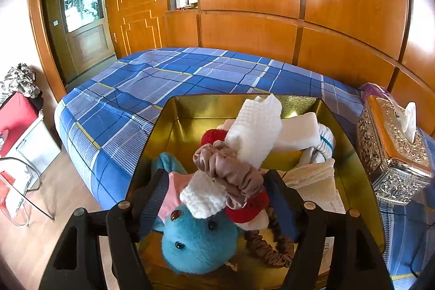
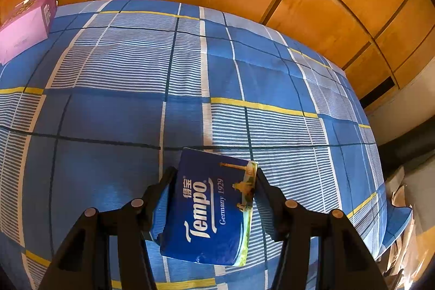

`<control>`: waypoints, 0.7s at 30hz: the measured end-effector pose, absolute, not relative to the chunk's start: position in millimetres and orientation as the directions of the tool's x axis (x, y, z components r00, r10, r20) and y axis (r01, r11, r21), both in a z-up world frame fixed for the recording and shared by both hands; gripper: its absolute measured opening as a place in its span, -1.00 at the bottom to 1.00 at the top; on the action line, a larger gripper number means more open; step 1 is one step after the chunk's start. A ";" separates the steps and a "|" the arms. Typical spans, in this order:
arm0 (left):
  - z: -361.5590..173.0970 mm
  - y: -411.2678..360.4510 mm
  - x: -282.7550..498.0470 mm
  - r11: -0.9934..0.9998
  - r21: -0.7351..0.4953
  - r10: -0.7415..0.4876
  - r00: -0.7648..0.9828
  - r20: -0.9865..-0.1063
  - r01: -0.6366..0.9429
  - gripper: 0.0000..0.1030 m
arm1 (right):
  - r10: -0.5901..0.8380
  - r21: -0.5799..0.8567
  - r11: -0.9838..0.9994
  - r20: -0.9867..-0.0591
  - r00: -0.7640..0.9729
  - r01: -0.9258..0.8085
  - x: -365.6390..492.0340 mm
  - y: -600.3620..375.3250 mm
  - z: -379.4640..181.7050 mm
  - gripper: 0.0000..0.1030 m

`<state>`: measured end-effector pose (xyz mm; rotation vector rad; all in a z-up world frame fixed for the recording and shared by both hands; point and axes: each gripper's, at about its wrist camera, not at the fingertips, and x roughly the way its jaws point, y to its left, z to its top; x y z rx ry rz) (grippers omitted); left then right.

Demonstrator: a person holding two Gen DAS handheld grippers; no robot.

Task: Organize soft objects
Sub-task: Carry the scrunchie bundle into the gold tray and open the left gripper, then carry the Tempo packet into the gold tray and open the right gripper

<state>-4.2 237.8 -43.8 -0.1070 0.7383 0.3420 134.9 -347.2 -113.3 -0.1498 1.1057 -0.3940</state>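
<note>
Over the bed [image 2: 108, 113], the Tempo tissue pack [image 2: 209, 208] is held between the right gripper [image 2: 214, 178] jaws. The left gripper [image 1: 214, 178] jaws stand wide above the gold tin [image 1: 350, 154], already crowded. The pack should be carried across and released low into a gap.

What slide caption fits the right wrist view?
Right gripper jaws closed on a blue Tempo tissue pack above the blue plaid bedsheet.

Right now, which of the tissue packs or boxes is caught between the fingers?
The dark blue Tempo tissue pack, gripped by the right fingers. The purple box and the silver tissue box sit untouched on the bed.
</note>
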 end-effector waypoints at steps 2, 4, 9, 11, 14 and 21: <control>-42.6 238.6 -6.2 0.938 0.019 0.267 0.689 -0.673 -0.346 0.51 | -0.380 -0.308 0.921 -0.840 0.387 0.237 134.9 -347.3 -113.1 0.07; -41.2 238.9 -7.9 0.938 0.019 0.269 0.690 -0.672 -0.347 0.58 | -0.379 -0.305 0.922 -0.841 0.387 0.238 134.5 -347.3 -113.1 0.07; -37.7 242.4 -12.9 0.935 0.007 0.268 0.693 -0.669 -0.354 0.69 | -0.376 -0.303 0.923 -0.841 0.389 0.237 134.8 -348.0 -113.1 0.07; -35.7 242.9 -14.5 0.934 0.008 0.272 0.695 -0.666 -0.358 0.71 | -0.374 -0.301 0.924 -0.842 0.388 0.238 134.5 -348.3 -113.3 0.07; -33.8 245.4 -17.9 0.932 0.007 0.275 0.695 -0.665 -0.362 0.74 | -0.372 -0.296 0.924 -0.844 0.386 0.243 134.6 -348.4 -112.7 0.07; -35.7 255.6 -24.5 0.930 -0.017 0.259 0.687 -0.679 -0.367 0.75 | -0.264 -0.162 0.946 -0.889 0.375 0.281 135.9 -354.9 -109.1 0.06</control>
